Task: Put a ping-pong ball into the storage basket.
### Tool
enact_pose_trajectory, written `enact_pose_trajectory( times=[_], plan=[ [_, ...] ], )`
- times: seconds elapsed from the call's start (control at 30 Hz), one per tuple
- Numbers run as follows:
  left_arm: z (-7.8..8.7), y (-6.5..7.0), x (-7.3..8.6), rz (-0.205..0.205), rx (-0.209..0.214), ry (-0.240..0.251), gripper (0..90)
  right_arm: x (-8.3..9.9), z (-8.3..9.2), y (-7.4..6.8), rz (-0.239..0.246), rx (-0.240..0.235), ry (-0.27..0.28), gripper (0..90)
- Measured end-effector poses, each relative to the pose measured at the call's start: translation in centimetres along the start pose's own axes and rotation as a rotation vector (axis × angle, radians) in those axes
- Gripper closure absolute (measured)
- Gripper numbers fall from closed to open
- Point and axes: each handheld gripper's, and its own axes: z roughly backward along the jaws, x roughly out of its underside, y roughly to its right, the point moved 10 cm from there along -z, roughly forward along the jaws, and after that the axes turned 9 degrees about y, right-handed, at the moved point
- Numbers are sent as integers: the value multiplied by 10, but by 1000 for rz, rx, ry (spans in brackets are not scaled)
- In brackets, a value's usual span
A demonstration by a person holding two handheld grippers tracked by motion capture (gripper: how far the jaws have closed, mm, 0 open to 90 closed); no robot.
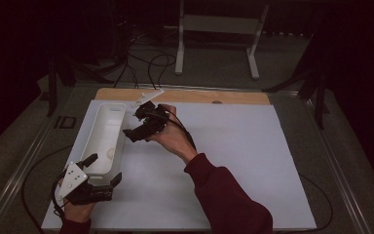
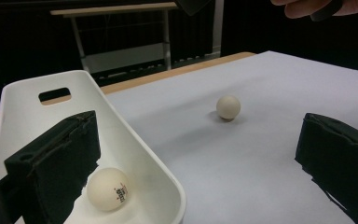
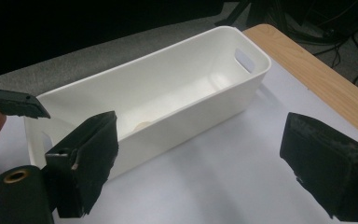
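My left gripper (image 2: 200,163) is released, steadying the bin (image 2: 135,144) at lower left; one ball (image 2: 107,189) inside. Right gripper (image 3: 205,163) spread, empty. Loose ball (image 2: 228,107) sits mid-frame on the mat: straddle it squarely, close gently so it doesn't roll.

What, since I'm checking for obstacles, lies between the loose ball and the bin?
Bare white sheet separates the loose ball from the white bin, per the left gripper view.

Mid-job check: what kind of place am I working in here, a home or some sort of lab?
Most likely a lab or recording workspace, not a home. A table with a plain white sheet stands in a dark room, loose cables run over the floor behind it, and a bare white metal stand sits beyond.
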Motion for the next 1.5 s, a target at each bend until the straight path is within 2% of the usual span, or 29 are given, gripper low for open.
enact_pose_trajectory(
  times=[0.43,1.5],
  plan=[
    [0,0,0,1,0,1,0,8,4,7,2,9,-15,109],
    [0,0,0,4,-2,2,0,28,10,29,-34,38,-40,108]
  ],
)
